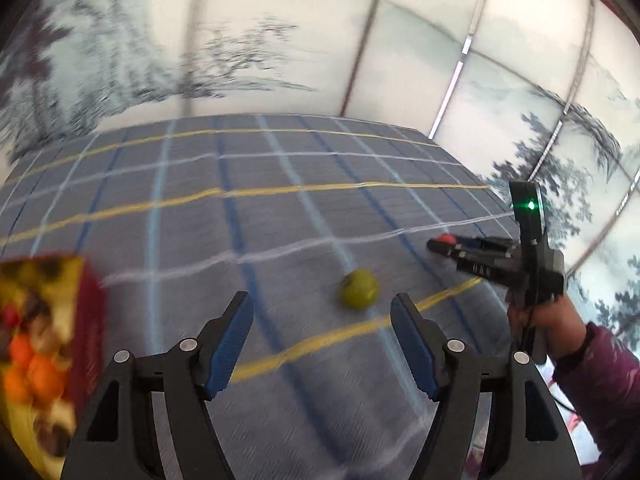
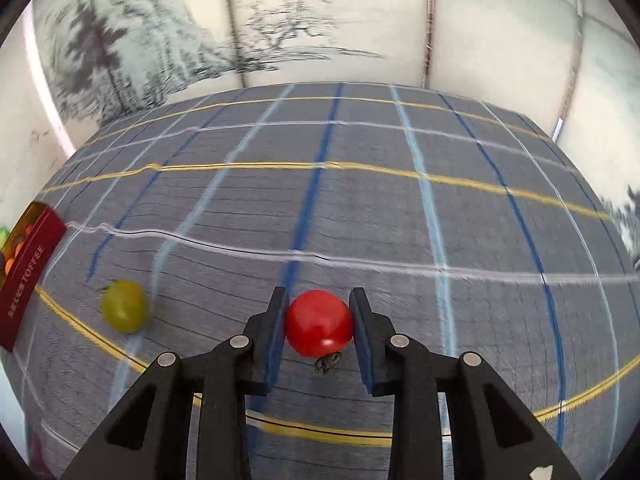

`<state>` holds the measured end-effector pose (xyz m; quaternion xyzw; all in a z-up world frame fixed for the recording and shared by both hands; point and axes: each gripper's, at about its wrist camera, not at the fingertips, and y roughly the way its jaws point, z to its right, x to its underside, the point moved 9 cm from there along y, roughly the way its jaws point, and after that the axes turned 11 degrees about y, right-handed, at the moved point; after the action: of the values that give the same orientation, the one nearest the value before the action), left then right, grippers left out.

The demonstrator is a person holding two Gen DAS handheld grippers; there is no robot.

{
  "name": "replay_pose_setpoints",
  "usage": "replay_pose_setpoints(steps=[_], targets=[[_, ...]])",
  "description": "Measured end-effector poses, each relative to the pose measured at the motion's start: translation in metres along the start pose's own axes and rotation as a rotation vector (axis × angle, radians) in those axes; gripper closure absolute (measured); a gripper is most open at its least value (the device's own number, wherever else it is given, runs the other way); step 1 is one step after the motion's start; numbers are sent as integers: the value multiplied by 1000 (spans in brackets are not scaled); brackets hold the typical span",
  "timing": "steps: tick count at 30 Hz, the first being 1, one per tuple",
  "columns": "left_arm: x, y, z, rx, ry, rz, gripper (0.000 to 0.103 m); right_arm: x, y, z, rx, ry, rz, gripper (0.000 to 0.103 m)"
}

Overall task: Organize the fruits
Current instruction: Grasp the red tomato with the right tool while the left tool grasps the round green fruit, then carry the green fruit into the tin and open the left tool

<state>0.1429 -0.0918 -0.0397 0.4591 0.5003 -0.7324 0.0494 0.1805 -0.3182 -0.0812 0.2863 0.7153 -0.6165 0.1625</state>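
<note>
My right gripper (image 2: 319, 304) is shut on a red tomato (image 2: 319, 323), its dark stem end facing the camera. It also shows in the left wrist view (image 1: 438, 245), low over the cloth at the right, with the red tomato (image 1: 445, 238) at its tips. A yellow-green tomato (image 2: 124, 311) lies on the cloth to its left; in the left wrist view the yellow-green tomato (image 1: 359, 289) lies just ahead of my open, empty left gripper (image 1: 322, 312). A red and yellow box (image 1: 48, 344) holding small orange and red fruits sits at the left.
A grey tablecloth (image 2: 360, 208) with blue, white and yellow grid lines covers the table. Painted white screen panels (image 2: 320, 20) stand behind its far edge. The box (image 2: 30, 276) is at the far left in the right wrist view.
</note>
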Motion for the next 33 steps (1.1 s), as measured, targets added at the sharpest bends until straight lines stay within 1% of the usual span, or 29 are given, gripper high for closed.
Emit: replay_pose_setpoints(steps=[1, 2, 3, 5, 6, 8, 10, 12, 14, 17, 18, 20, 23, 26, 29, 33], targets=[[-4, 10, 5, 6, 21, -9, 32, 1, 1, 1, -7, 5, 3, 74], [-7, 24, 10, 8, 41, -36, 32, 3, 3, 1, -19, 9, 5, 74], [-8, 40, 13, 3, 49, -72, 32, 4, 4, 1, -25, 10, 4, 74], [-7, 58, 20, 13, 55, -109, 33, 6, 7, 0, -44, 15, -10, 74], [-6, 69, 24, 14, 62, -131, 33, 5, 6, 2, -53, 17, -4, 74], [-3, 80, 29, 15, 78, -154, 33, 3, 3, 1, -67, 16, 15, 74], [2, 92, 32, 14, 95, -184, 33, 3, 5, 1, -77, 17, 6, 74], [6, 104, 33, 5, 100, -205, 40, 4, 5, 0, -83, 16, 0, 74], [13, 115, 34, 18, 92, -245, 65, 5, 5, -2, -91, 5, -2, 74], [16, 118, 37, 11, 89, -235, 65, 7, 9, -8, -84, -24, -21, 74], [17, 116, 38, 9, 86, -234, 65, 8, 11, -9, -85, -32, -31, 74], [22, 106, 39, 16, 42, -226, 65, 9, 12, -8, -88, -31, -37, 74], [25, 76, 39, 7, 3, -183, 65, 9, 11, -7, -103, -17, -39, 74], [30, 45, 36, -13, -32, -162, 65, 10, 12, -8, -93, -24, -38, 74], [36, 10, 26, -35, -86, -129, 65, 10, 12, -10, -77, -42, -36, 74], [47, -39, -1, -91, -171, -79, 65, 10, 12, -11, -68, -52, -35, 74]])
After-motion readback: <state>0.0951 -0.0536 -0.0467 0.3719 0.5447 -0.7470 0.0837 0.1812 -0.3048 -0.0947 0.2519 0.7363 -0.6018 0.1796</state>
